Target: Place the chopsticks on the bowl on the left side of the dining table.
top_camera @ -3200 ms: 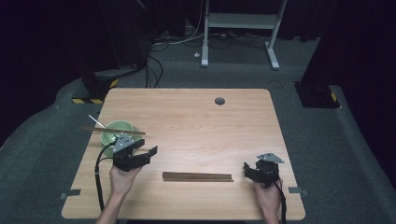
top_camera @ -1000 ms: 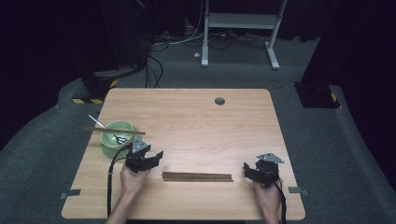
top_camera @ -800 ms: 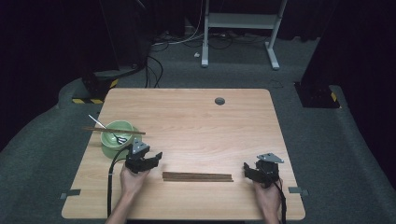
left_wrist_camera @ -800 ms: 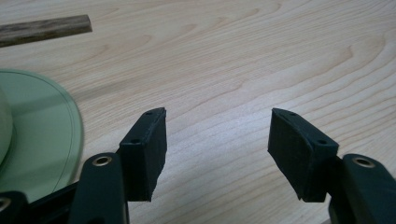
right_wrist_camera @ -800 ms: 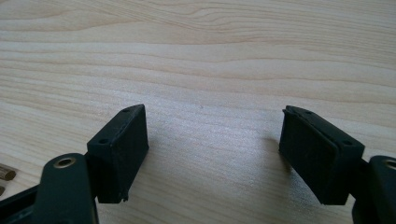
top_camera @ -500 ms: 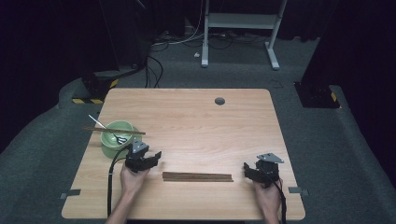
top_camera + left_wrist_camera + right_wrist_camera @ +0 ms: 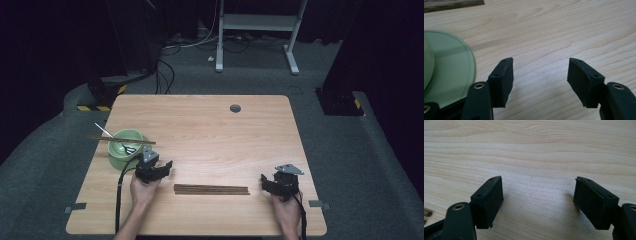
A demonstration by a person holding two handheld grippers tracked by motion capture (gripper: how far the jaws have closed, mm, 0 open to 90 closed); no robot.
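Note:
A pair of dark wooden chopsticks (image 7: 211, 189) lies side by side near the table's front edge, between my two grippers. A green bowl (image 7: 119, 152) sits at the left, with a single chopstick (image 7: 122, 141) resting across its rim and a white utensil (image 7: 107, 134) leaning in it. My left gripper (image 7: 166, 168) rests just right of the bowl, open and holding nothing (image 7: 540, 62), with the bowl's rim (image 7: 461, 72) at its left. My right gripper (image 7: 264, 184) sits open right of the pair, its jaws over bare wood (image 7: 538, 180); the chopstick ends (image 7: 427, 214) show at the lower left.
The wooden table (image 7: 210, 135) has a round cable hole (image 7: 235, 108) near its far edge. Tape marks (image 7: 75, 207) stick to its front corners. Dark floor, cables and a white stand's legs (image 7: 255, 22) lie beyond the table.
Since the oldest frame my left gripper has shifted slightly right, away from the bowl. Over the last second nothing visibly moved.

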